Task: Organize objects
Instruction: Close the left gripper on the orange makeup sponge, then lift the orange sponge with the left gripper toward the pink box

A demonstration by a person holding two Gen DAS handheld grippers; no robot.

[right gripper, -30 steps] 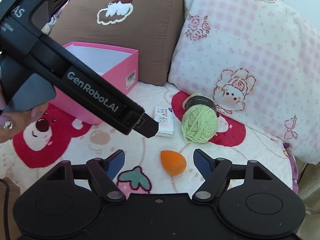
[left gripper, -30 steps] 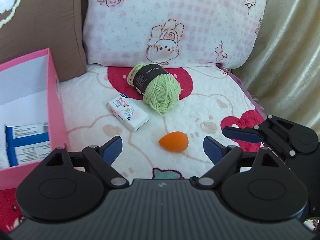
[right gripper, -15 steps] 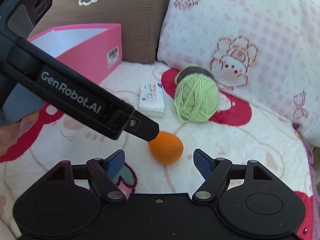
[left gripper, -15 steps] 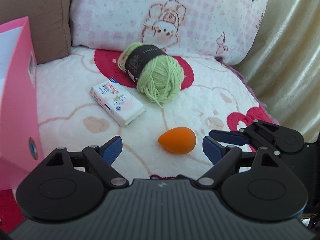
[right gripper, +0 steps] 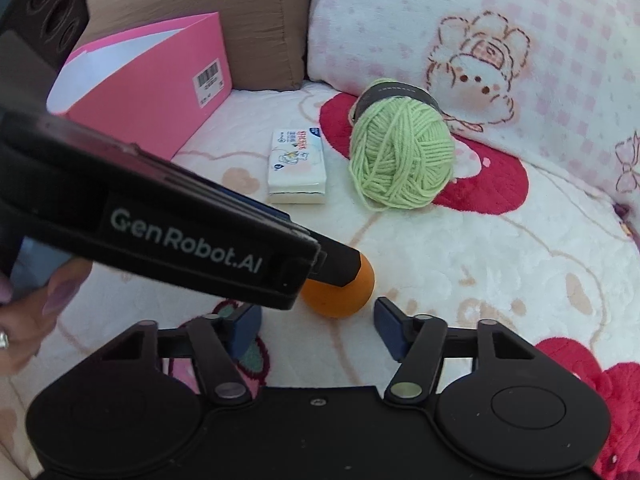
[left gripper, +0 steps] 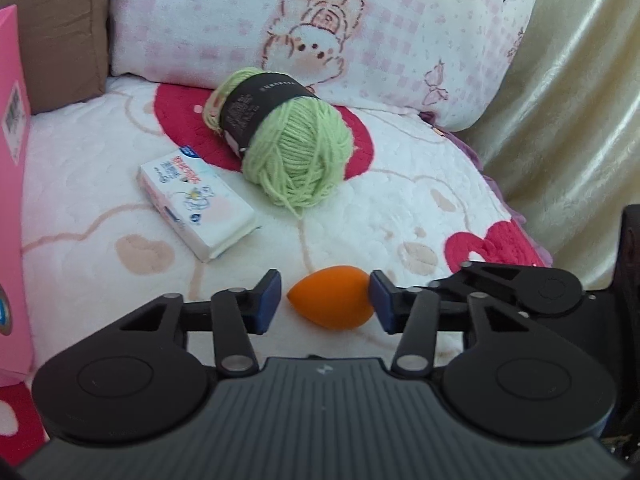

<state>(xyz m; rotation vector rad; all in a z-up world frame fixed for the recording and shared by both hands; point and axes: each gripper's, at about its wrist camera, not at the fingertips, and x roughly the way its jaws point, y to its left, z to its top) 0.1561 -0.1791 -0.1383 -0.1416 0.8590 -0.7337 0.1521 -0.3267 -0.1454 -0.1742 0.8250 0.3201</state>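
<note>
Fingers of the left gripper [left gripper: 323, 302] point forward and down over a quilted cushion [left gripper: 400, 208], and their blue pads have just been closing around an orange sponge [left gripper: 330, 297] that lies on it; the right-hand pad touches the sponge's tip, while a thin gap shows at the left-hand pad, so the hold is not yet firm. From the right wrist view the left gripper's black body crosses the picture from the left edge, its tip resting against the top of the same orange sponge [right gripper: 340, 294], and part of a hand [right gripper: 24, 320] with a ring shows at the left edge behind it. The right gripper [right gripper: 318, 326] is tilted down just behind the sponge; its fingers have just been closing as well, yet they stand apart with nothing between the pads, the sponge lying just past them. Beyond the sponge sit a white tissue pack [left gripper: 196, 204] and a ball of green yarn [left gripper: 296, 160] with a dark paper band, the two near each other but apart. A pink box [right gripper: 156, 92] stands at the left of the cushion, against a brown pillow [right gripper: 240, 12]; its white inner wall shows, but what lies inside cannot be seen from here. A pink checked pillow [left gripper: 320, 28] with a cartoon print leans behind the yarn.
</note>
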